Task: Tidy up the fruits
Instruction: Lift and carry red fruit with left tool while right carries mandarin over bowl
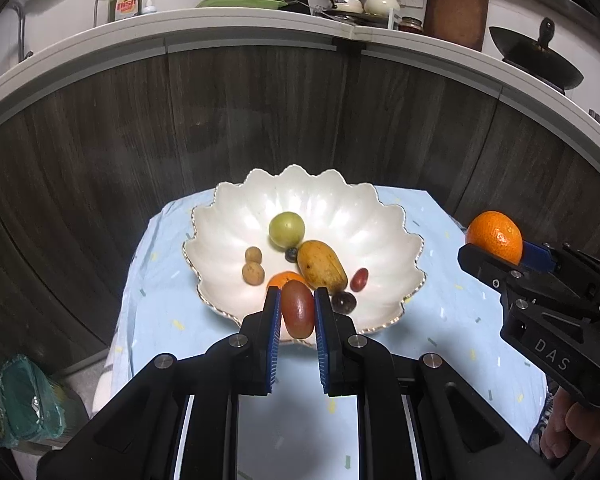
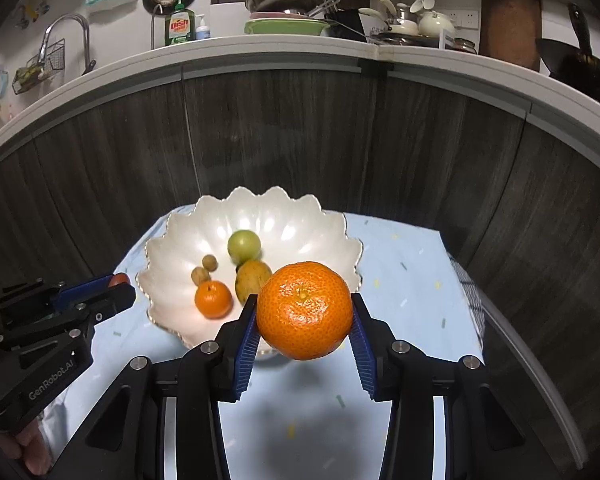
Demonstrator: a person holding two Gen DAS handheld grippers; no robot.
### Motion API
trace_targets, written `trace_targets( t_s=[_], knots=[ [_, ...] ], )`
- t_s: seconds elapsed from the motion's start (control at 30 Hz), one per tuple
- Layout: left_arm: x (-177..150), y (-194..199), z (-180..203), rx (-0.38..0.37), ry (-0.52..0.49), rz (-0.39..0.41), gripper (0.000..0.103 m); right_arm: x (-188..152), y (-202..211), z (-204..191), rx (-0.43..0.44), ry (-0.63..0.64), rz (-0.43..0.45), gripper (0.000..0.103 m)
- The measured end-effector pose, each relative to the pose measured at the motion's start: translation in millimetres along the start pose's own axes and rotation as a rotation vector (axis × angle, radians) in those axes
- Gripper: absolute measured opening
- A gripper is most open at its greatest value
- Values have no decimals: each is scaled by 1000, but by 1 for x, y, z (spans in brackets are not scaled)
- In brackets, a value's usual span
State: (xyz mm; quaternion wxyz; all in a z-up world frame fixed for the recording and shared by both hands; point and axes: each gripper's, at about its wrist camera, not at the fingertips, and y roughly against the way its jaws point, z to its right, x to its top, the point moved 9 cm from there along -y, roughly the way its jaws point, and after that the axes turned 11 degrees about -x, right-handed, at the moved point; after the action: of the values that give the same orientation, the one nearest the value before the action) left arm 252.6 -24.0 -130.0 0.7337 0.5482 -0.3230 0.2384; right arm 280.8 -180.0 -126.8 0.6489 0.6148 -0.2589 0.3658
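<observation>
Left wrist: left claw [image 1: 297, 314] pinching red fruit [image 1: 297, 314] over bowl [image 1: 380, 216]; right claw [image 2: 305, 322] clamping orange [image 2: 304, 310].

My two wrist cams both look forward-down, close above scalloped bowl [image 1: 380, 216] [image 2: 172, 240]; left sits left of it, right sits right; shared: bowl, cabinet behind.

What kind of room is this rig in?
Most likely a home kitchen: a faucet and dish soap bottle on the counter, stacked pans and plates, and a wok at the right.
</observation>
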Motion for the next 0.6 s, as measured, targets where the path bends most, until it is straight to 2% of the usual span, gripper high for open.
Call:
trace_targets(
  t_s=[0.3,0.6],
  knots=[
    [16,-13,-12,11,-1,3,17,12,-20,4,-46,-18,-9,43],
    [25,-29,-22,16,1,-4,17,25,-37,2,-42,-14,1,43]
  ],
)
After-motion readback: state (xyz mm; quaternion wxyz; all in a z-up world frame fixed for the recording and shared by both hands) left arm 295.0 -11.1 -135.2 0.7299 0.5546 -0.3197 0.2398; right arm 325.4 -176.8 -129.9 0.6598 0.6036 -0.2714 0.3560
